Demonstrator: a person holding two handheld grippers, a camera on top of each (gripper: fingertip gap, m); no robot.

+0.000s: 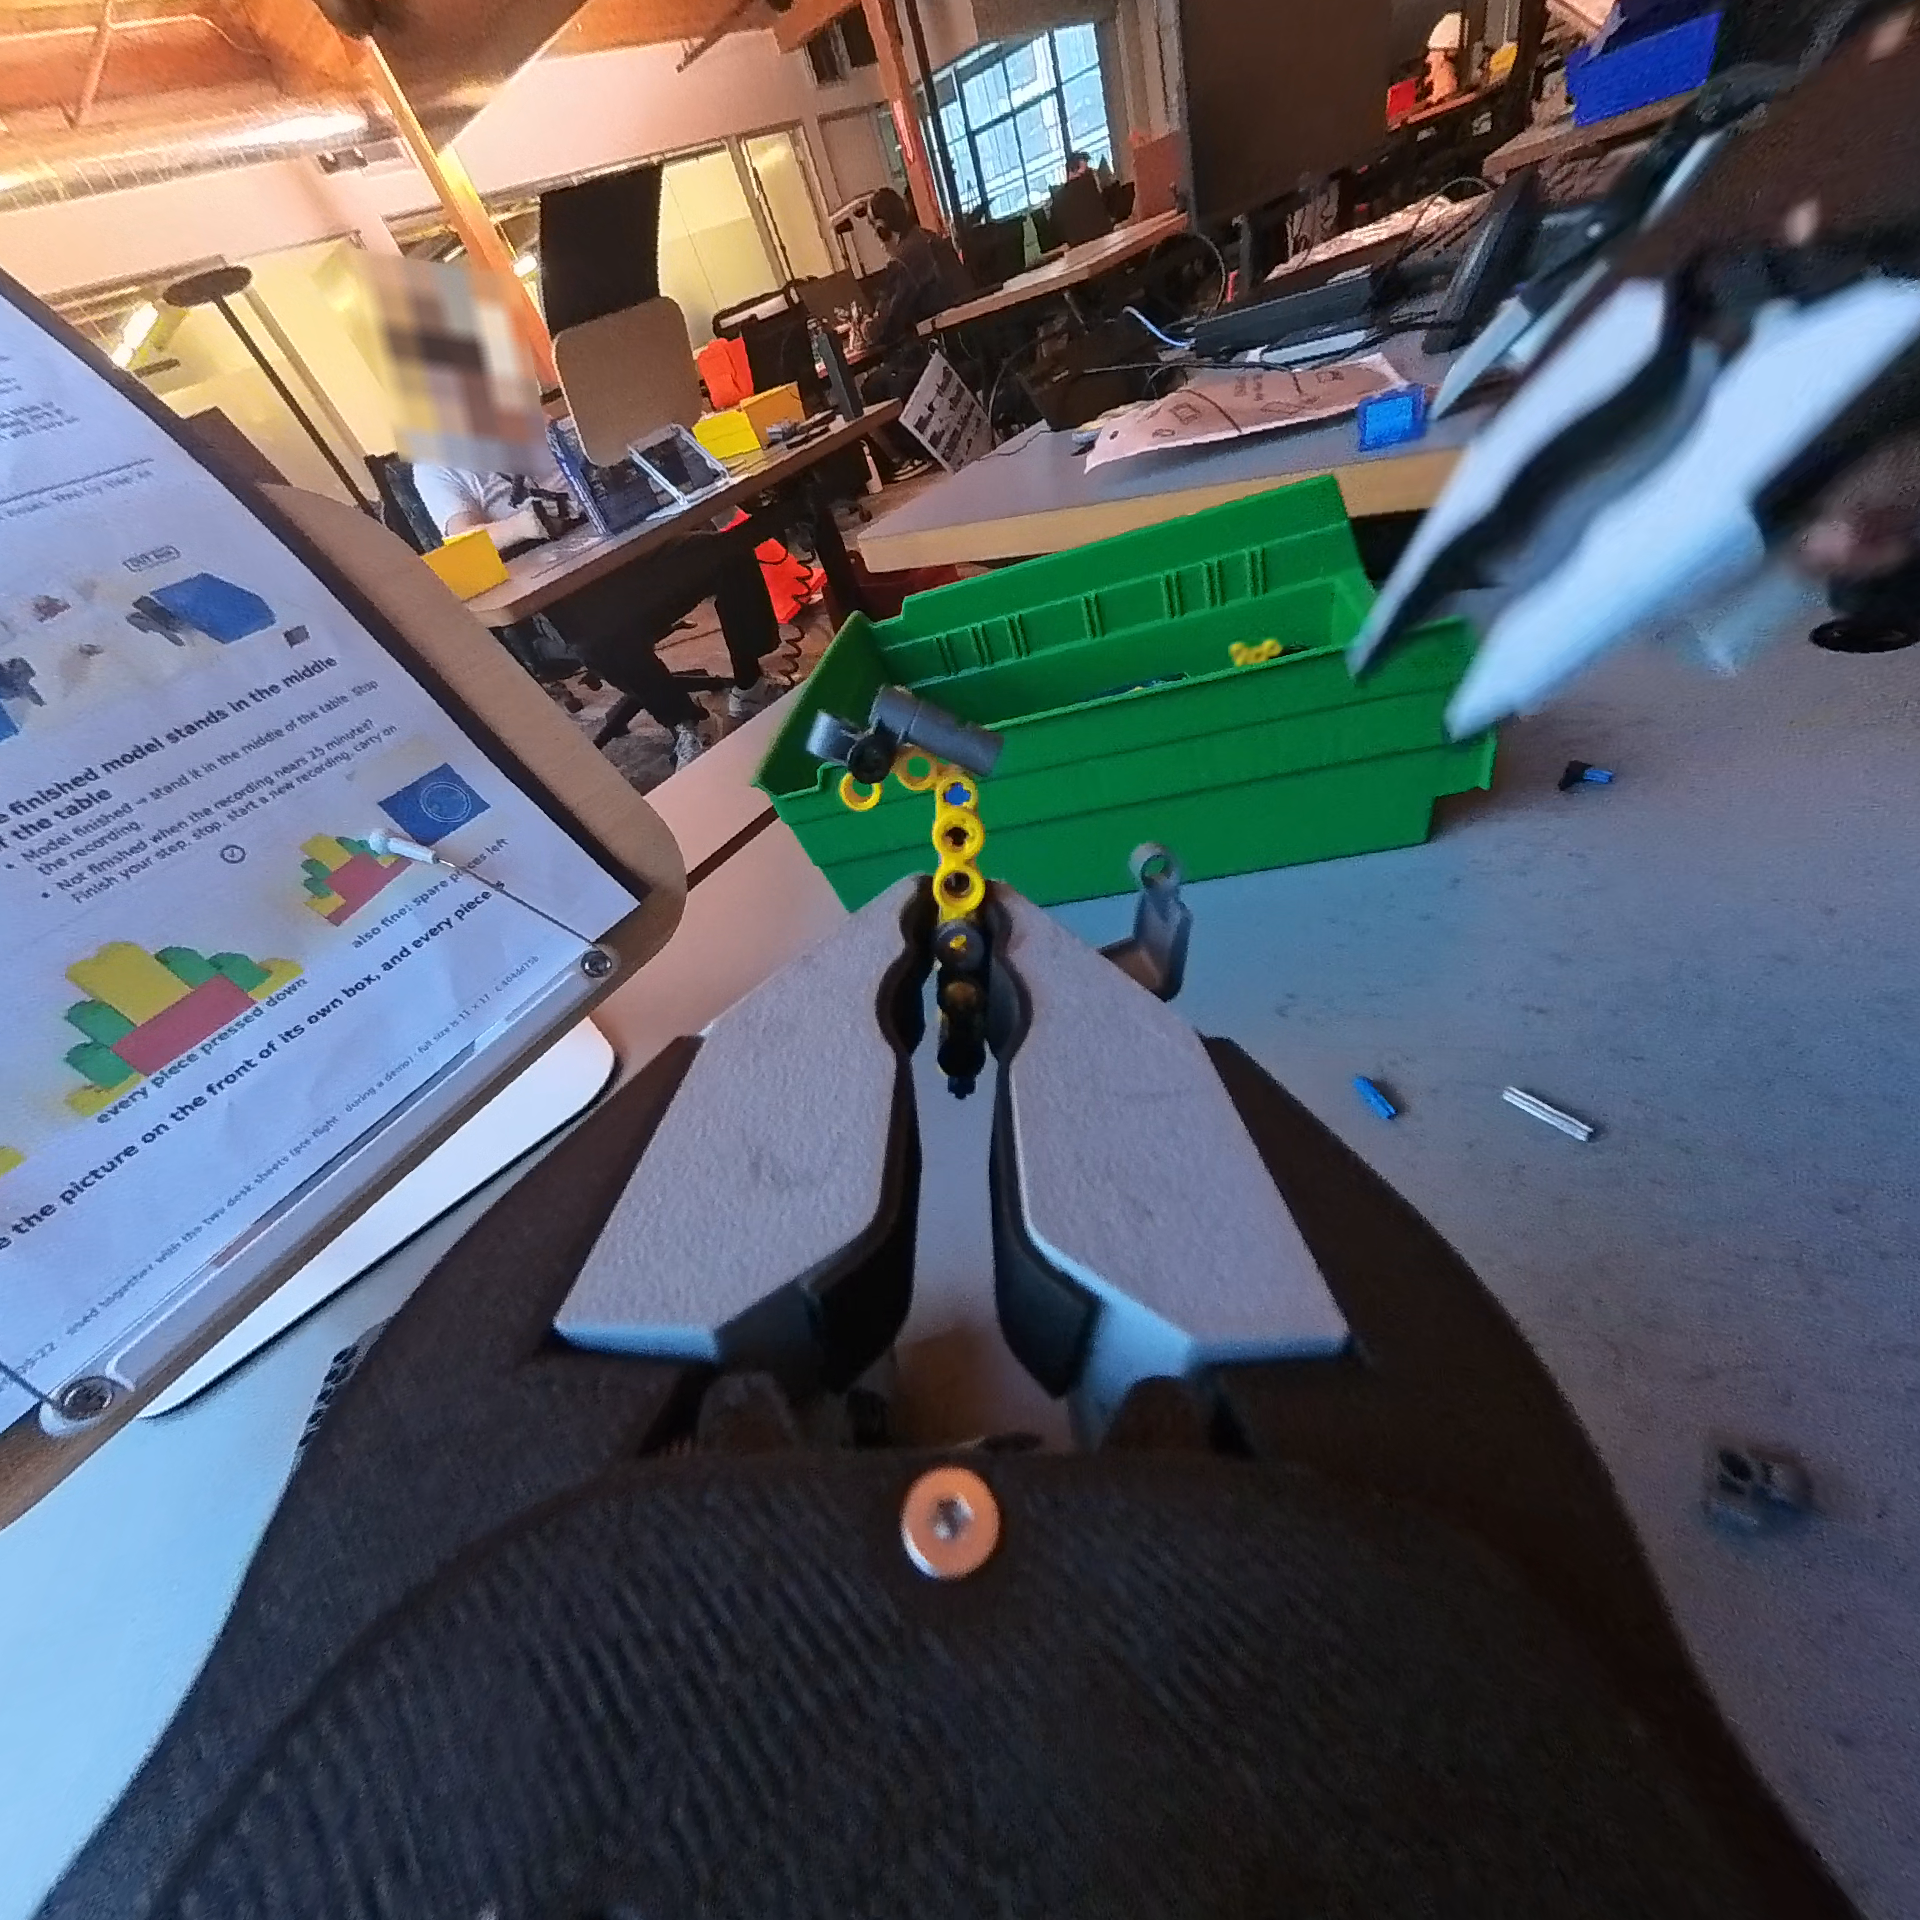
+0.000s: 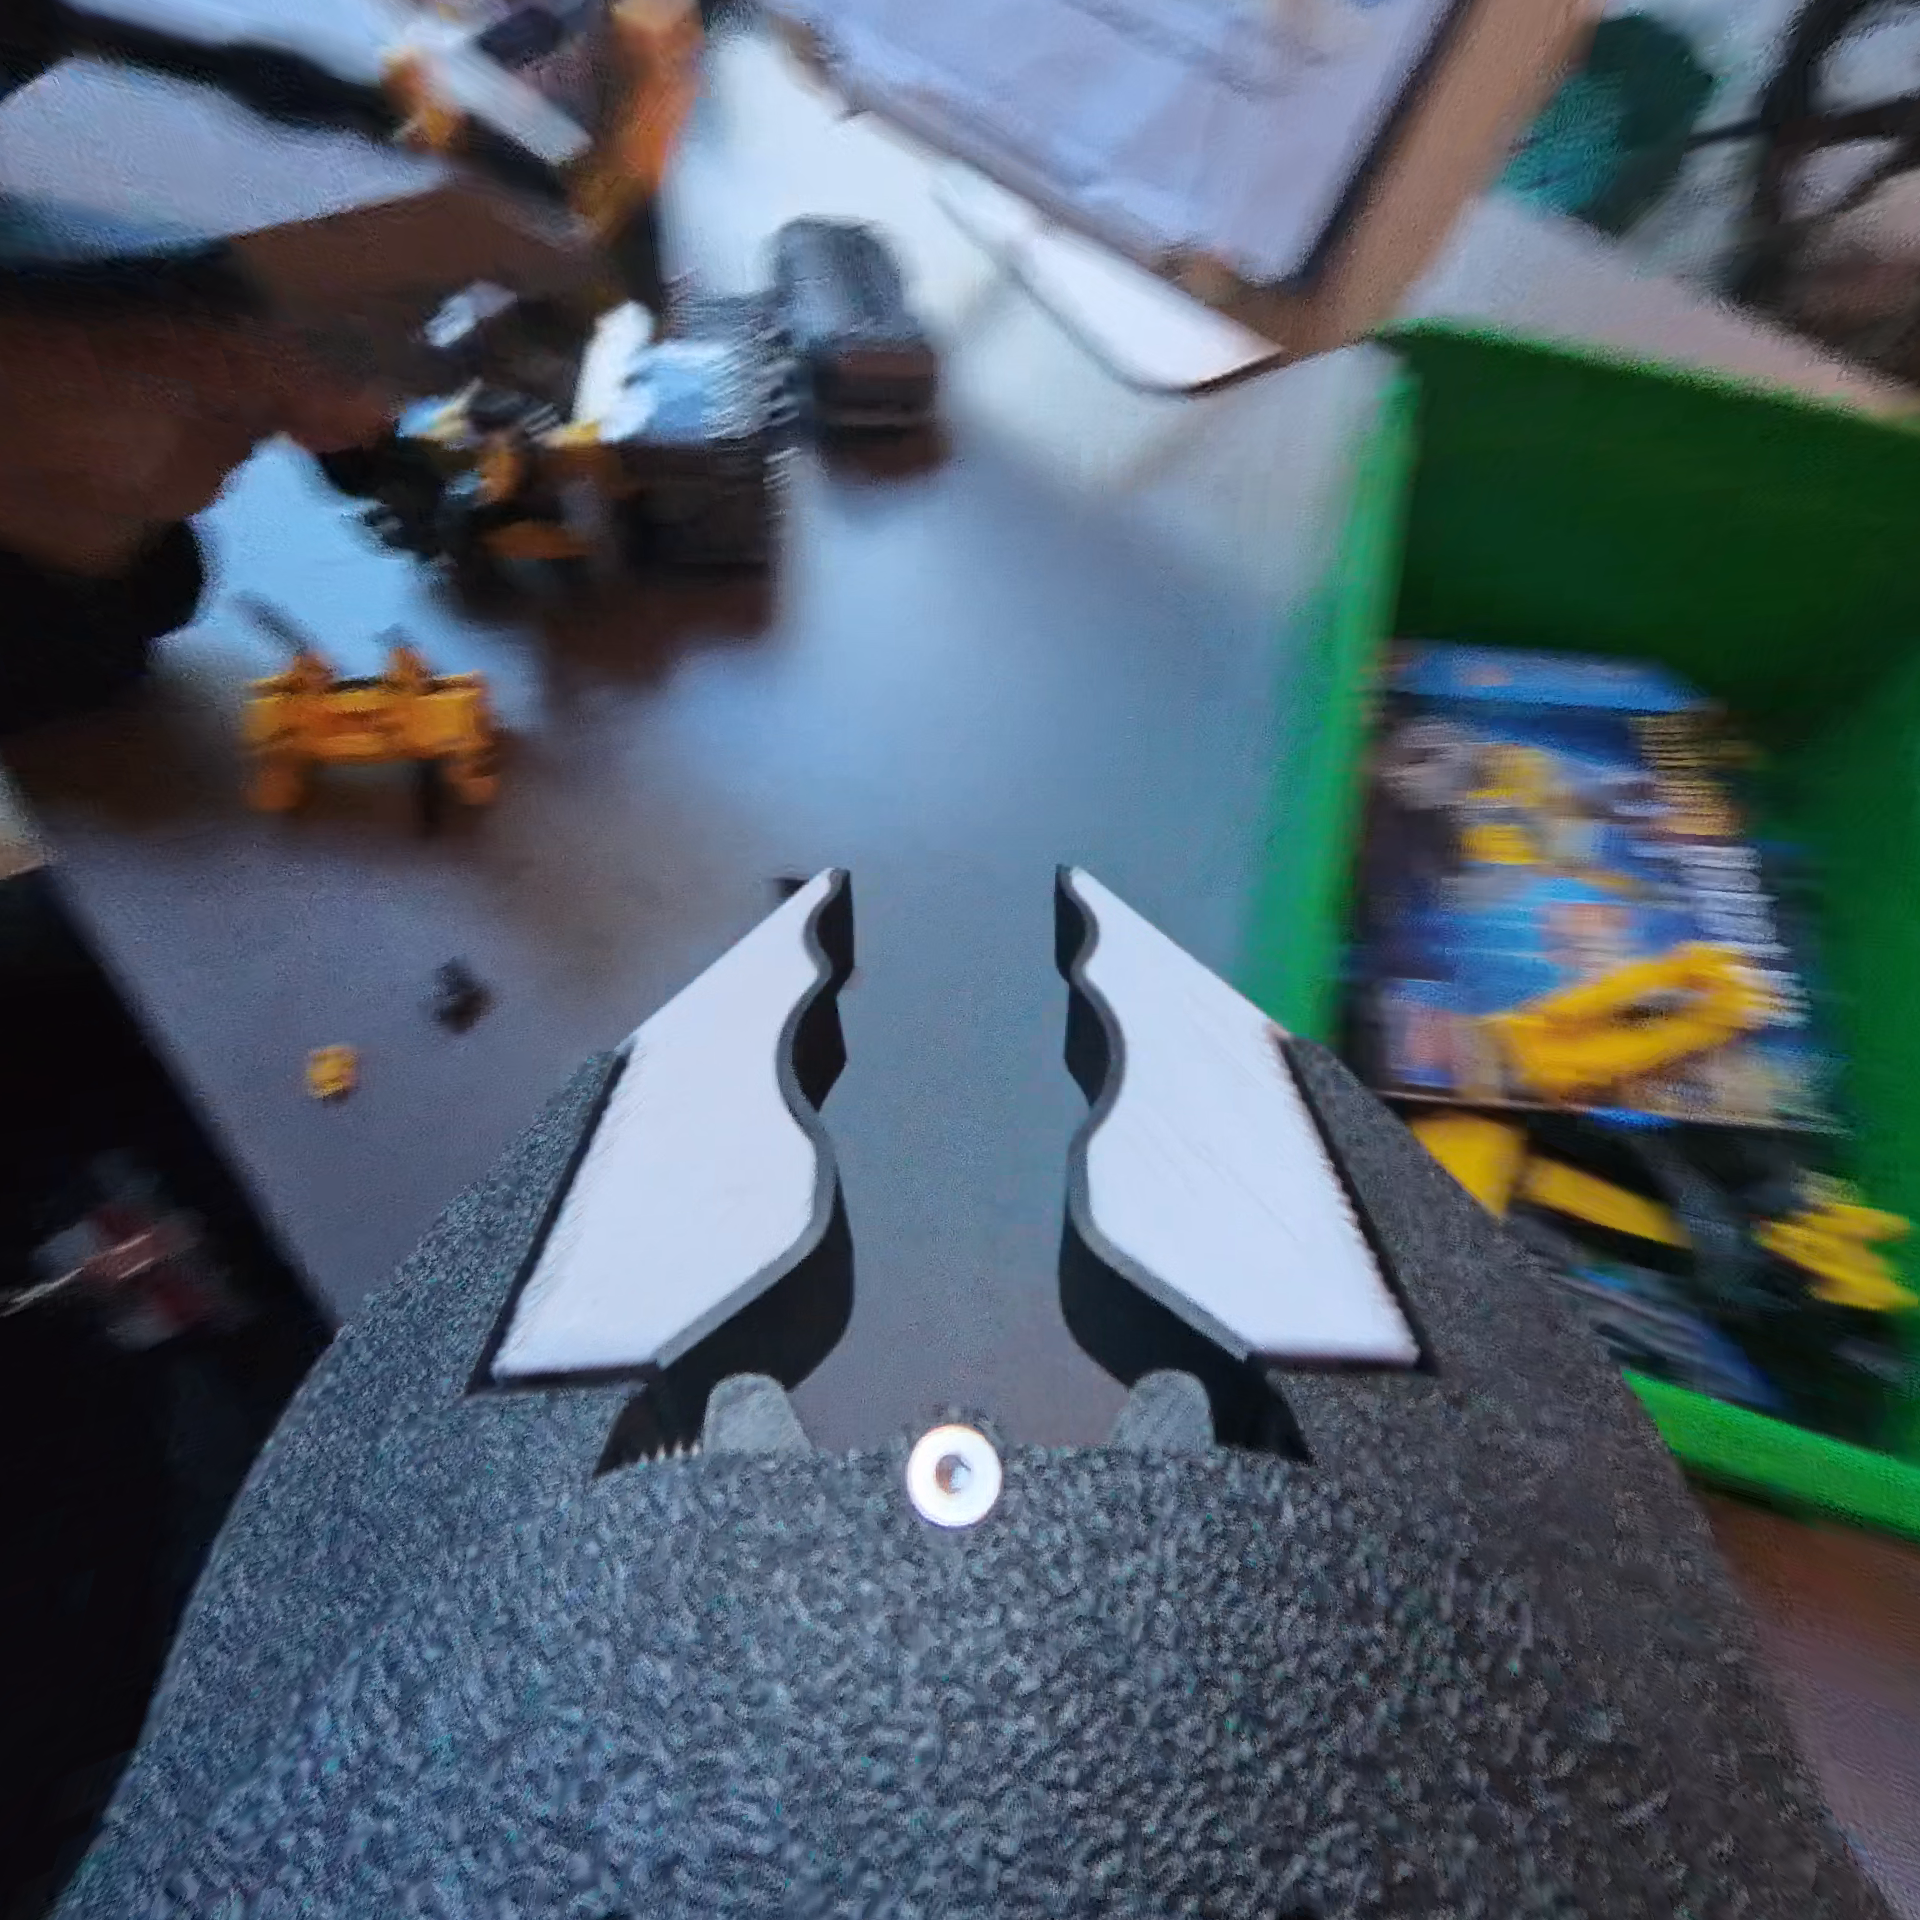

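Left gripper clamps yellow holed beam by lower end; dark connector on top, beyond tips. Assembly probably light, rigid, joints liable to pop apart; grip on beam shaft. Right gripper parted, empty, above grey table; green bin just right. Busy workshop behind.

Your left wrist camera is looking forward along its fingers, low over the table, facing the green bin close ahead and the room behind it. Your right wrist camera is looking down at the table from higher, with the green bin near on its right. Both views are sharing the bin and the table.
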